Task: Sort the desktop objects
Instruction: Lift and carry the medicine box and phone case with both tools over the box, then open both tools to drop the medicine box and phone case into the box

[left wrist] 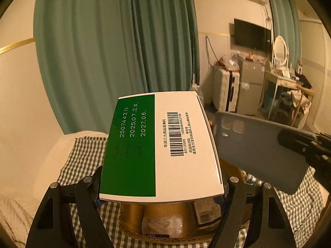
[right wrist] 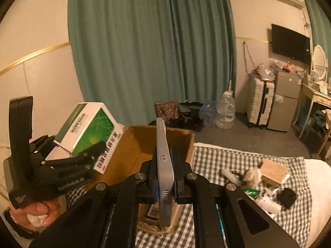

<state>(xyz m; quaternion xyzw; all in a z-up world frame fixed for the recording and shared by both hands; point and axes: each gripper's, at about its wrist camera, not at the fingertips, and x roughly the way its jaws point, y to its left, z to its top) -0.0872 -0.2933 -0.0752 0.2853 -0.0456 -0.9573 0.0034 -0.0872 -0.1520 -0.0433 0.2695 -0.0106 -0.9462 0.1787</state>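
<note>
home bedroom, checked bedspread [right wrist: 217, 161], green curtains [right wrist: 149, 41], wall tv [right wrist: 289, 43], suitcase [right wrist: 260, 103], small fridge [right wrist: 286, 99]

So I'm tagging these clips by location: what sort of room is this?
Most likely a lived-in bedroom: a checked bedspread serves as the work surface, with a suitcase, small fridge and vanity mirror along the wall.

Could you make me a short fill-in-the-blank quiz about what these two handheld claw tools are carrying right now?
1. The left gripper holds a green and white ____.
2. The right gripper has its jaws shut on a grey ____.
3. Both are held over an open ____ box.
4. That box sits on a ____-patterned cloth.

Missing words: medicine box; phone; cardboard; checked
</note>
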